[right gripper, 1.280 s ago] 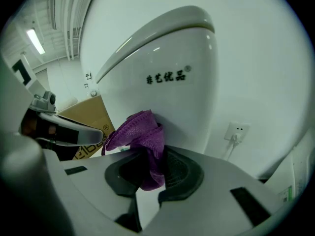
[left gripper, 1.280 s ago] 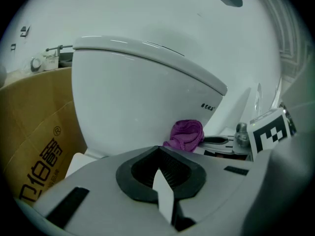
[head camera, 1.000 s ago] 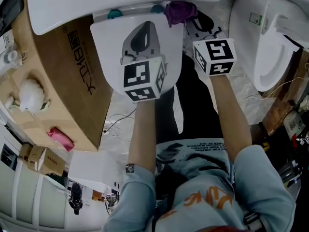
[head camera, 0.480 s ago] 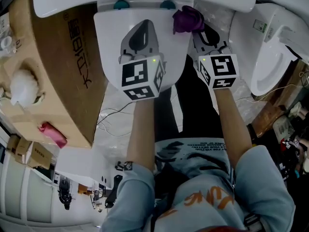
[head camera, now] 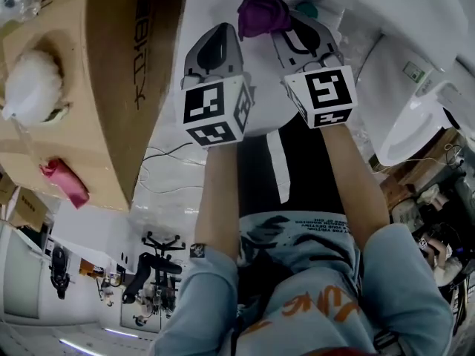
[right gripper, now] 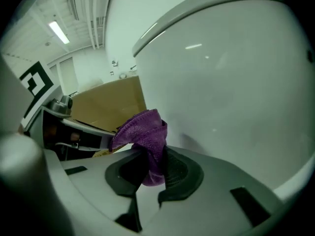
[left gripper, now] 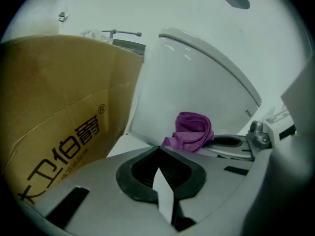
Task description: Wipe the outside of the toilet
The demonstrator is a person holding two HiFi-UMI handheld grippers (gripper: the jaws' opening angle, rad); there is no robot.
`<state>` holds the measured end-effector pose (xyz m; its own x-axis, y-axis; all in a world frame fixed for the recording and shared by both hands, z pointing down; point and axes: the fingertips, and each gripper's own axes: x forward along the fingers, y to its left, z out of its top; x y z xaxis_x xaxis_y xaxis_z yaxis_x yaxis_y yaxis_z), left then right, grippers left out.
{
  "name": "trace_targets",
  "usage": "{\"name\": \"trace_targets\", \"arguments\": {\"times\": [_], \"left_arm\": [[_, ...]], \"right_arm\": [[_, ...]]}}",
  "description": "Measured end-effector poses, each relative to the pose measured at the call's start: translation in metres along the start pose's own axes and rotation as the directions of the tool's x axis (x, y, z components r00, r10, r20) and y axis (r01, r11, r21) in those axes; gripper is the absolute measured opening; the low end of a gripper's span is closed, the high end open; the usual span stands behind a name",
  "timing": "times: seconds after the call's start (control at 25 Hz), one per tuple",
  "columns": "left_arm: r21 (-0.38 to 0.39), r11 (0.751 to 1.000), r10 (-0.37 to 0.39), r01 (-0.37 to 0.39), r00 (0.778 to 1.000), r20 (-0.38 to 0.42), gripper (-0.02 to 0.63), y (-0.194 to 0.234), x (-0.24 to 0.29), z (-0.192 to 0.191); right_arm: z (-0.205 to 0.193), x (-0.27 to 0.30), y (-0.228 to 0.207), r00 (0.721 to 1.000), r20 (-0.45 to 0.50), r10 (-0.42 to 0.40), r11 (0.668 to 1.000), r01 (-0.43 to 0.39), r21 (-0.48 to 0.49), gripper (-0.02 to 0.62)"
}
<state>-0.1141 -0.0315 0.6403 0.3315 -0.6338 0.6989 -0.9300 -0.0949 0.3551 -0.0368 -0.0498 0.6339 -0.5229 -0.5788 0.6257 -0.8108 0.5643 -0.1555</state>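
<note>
The right gripper (head camera: 297, 30) pinches a purple cloth (head camera: 261, 15), the toilet (right gripper: 221, 82) at its 12 o'clock; the left gripper (head camera: 217, 37), at its 9 o'clock, has jaws together, empty

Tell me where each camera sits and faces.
Head view: on the person's head, looking down at the toilet; both forearms, left gripper and right gripper show.
Left gripper view: rides the left gripper, facing toilet and box; shut, empty jaws show.
Right gripper view: rides the right gripper, facing the toilet; jaws grip the cloth.
All share the cloth.
</note>
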Motion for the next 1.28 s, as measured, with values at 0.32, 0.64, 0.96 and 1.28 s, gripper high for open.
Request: {"name": "trace_targets", "arguments": {"times": [0.32,0.64,0.96,1.28], "left_arm": [[-0.055,0.995,0.078,-0.077,0.997,0.022,0.023,0.058,-0.004,0.005],[-0.07,0.994,0.083,-0.081,0.996,0.027,0.023,0.075,0.004,0.01],[-0.12,0.983,0.141,-0.139,0.99,0.006,0.023,0.098,0.003,0.0],[-0.114,0.985,0.131,-0.132,0.991,-0.011,0.023,0.094,0.004,-0.007]], "right_arm": [[0.039,0.067,0.05,0.994,0.034,0.103,0.988,-0.098,-0.118,0.074],[0.056,0.106,0.056,0.999,0.031,0.045,0.952,-0.033,-0.304,0.074],[0.034,0.135,0.047,0.999,-0.039,-0.011,0.915,-0.006,-0.404,0.072],[0.014,0.142,0.042,0.994,-0.103,-0.025,0.849,-0.033,-0.527,0.071]]}}
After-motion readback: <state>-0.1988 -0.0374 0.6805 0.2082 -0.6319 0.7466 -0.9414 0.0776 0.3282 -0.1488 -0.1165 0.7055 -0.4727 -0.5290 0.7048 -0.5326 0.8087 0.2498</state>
